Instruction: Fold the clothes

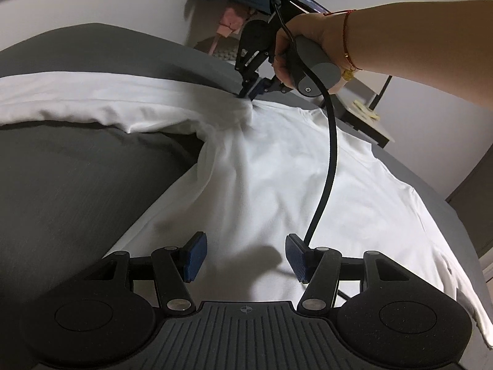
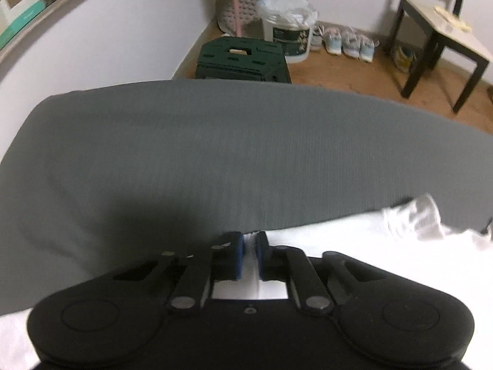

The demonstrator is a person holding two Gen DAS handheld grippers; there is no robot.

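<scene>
Left wrist view is showing the left hand-held gripper (image 1: 245,257) hovering with its blue pads spread wide apart and nothing between them, just above a white shirt (image 1: 277,185). That shirt is lying spread across a grey bed (image 1: 67,185), with one sleeve stretching away toward the left of the picture. Farther off, the right hand-held gripper (image 1: 246,94) is pressing down at the bunched fabric where the sleeve is meeting the body, and a hand (image 1: 295,52) is gripping its grey handle; a black cable (image 1: 331,141) is hanging from the handle across the shirt.

Right wrist view is showing the right hand-held gripper (image 2: 250,254) with its pads drawn close together and a thin fold of the white shirt (image 2: 339,246) pinched between them. Grey bed (image 2: 215,141) cover is filling the middle of this view. Beyond the bed, a green stool (image 2: 243,60), a white bucket (image 2: 289,38), some shoes (image 2: 348,41) and a dark-legged side table (image 2: 443,34) are standing on the floor.
</scene>
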